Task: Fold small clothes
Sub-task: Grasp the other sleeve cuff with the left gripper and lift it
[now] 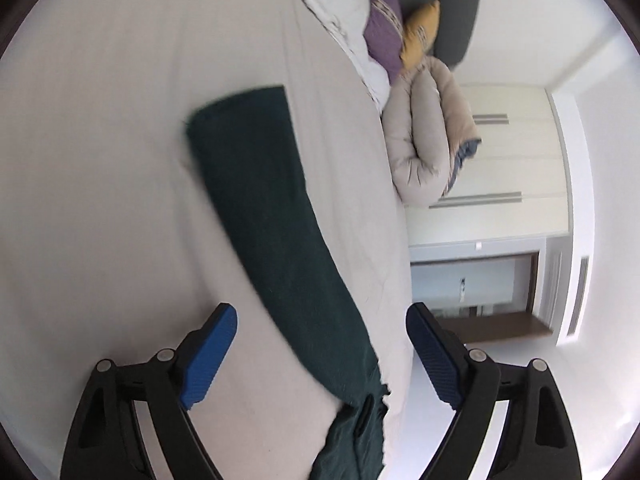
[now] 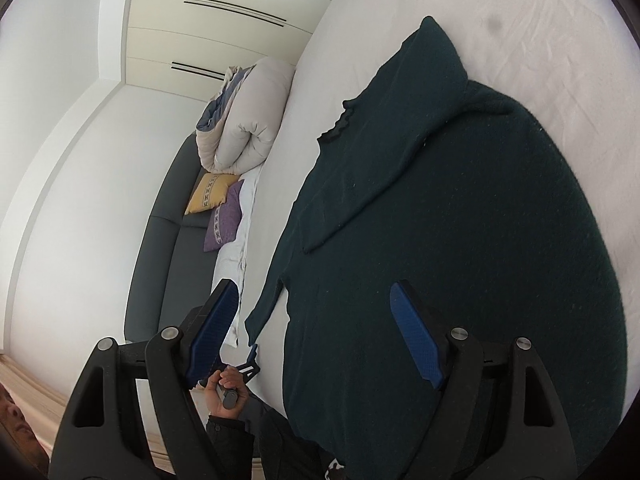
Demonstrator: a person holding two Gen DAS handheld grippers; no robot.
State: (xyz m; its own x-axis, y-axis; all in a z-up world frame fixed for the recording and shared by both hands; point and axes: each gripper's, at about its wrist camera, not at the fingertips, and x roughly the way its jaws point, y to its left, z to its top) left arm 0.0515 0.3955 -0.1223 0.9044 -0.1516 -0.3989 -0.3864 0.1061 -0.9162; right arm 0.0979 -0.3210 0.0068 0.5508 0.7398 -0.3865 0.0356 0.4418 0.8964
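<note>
Dark green knitted sweater point(image 2: 460, 240) lay flat on pale bedsheet point(image 2: 560, 32), one sleeve folded across body. Left gripper point(image 1: 322, 354) spread wide, empty, over long sleeve point(image 1: 260, 208). Right gripper point(image 2: 314, 328) likewise spread, empty, above hem. Best: pinch sleeve cuff, fold inward squarely.

The dark green knitted sweater point(image 2: 460, 240) runs out past the bottom edge of the right wrist view, its hem unseen. In the left wrist view its long dark green sleeve point(image 1: 272, 220) is smeared by motion blur, and its near end drops over the bed edge, cut off at the bottom of the frame. The grey padded headboard point(image 1: 456, 4) is cropped at the top.
</note>
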